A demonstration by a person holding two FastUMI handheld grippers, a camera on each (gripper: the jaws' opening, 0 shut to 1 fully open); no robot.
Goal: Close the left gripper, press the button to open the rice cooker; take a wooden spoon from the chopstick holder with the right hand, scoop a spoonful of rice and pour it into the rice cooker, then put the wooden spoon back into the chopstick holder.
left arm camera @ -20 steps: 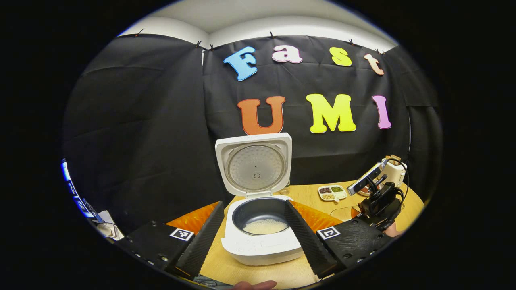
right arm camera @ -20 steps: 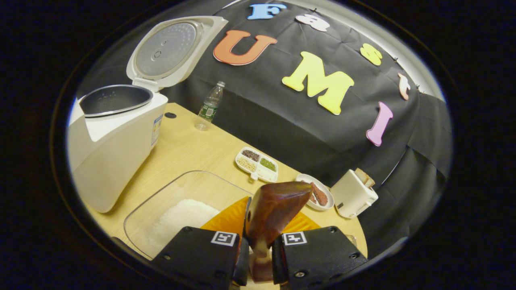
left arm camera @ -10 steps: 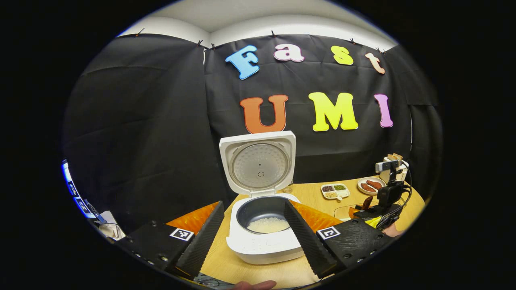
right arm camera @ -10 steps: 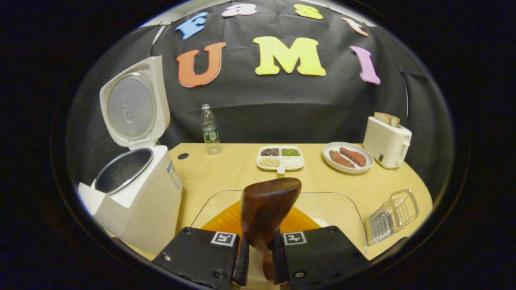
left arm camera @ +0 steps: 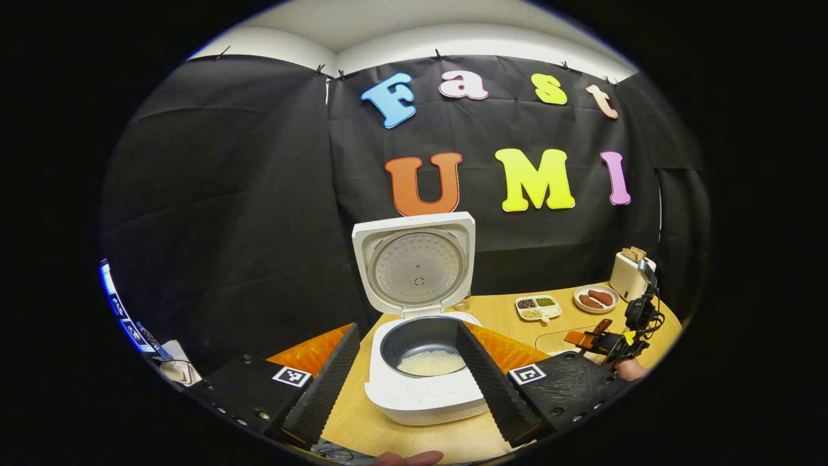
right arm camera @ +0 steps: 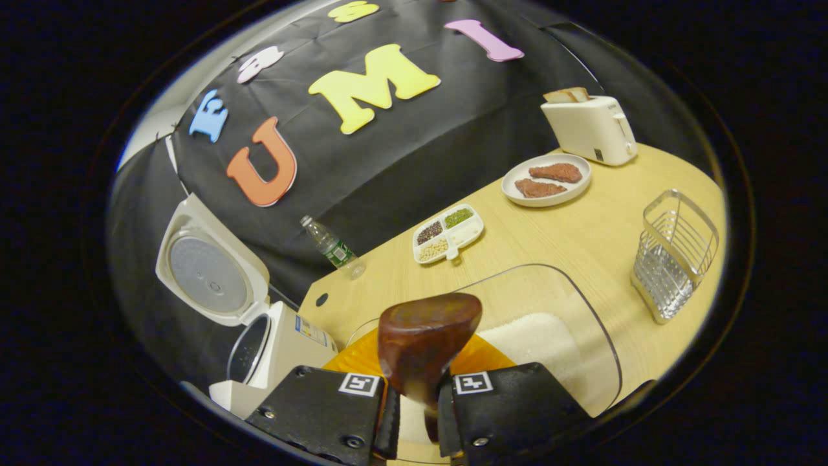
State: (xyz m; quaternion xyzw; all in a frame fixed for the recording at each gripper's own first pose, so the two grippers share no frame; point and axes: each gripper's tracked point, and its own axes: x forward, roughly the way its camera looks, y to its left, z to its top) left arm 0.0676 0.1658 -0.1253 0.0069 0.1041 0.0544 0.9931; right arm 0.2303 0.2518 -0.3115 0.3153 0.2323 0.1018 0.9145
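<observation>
Returning step, I judge: right gripper (right arm camera: 414,404) fingers clamp the wooden spoon (right arm camera: 427,340); next, carry it rightward from the rice cooker (right arm camera: 272,343) to the wire chopstick holder (right arm camera: 673,255) (left gripper (left arm camera: 407,378) fingers spread open).

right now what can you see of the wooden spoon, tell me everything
The wooden spoon is dark reddish-brown, glossy wood. Its broad bowl stands up above the right gripper, whose two fingers press on the handle below; the rest of the handle is hidden. No rice shows on the side facing the camera. It hangs above the clear container of rice. In the left gripper view it looks small, tilted.
</observation>
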